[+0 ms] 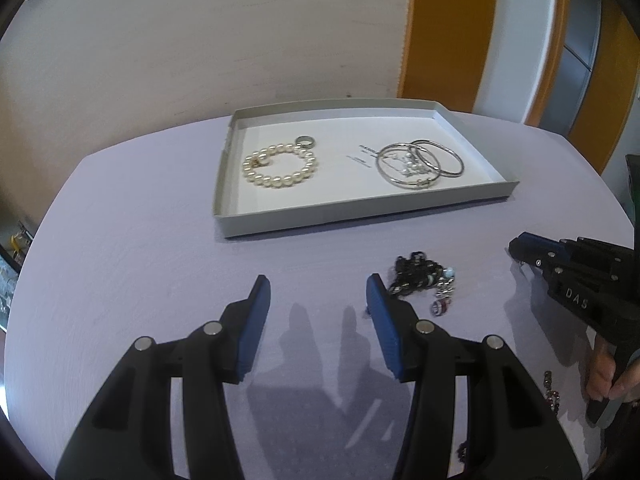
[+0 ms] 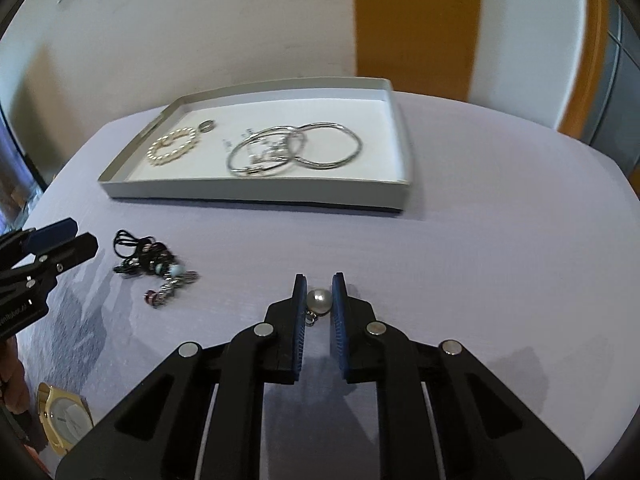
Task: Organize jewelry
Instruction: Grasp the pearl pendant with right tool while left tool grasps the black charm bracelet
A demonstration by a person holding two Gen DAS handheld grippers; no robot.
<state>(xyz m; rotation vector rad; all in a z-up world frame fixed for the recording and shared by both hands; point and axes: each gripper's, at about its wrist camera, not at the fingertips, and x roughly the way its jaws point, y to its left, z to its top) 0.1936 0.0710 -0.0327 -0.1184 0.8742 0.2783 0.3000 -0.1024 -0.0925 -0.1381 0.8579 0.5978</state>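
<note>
Our right tongs (image 2: 320, 294) pinch a pearl earring (image 2: 319, 301) just above the desk (image 2: 480, 264), near of the tray (image 2: 256, 193); it is light, hard, round and slippery, so we judge a squeeze across its widest part safest, sparing the thin hook; our left tongs (image 1: 318, 296) stand wide, empty, beside the charm bracelet (image 1: 424, 280).

A home-like room: lilac-clothed round table (image 1: 140, 240), cream wall (image 1: 200, 40), and orange-and-white panelling (image 1: 444, 28).
</note>
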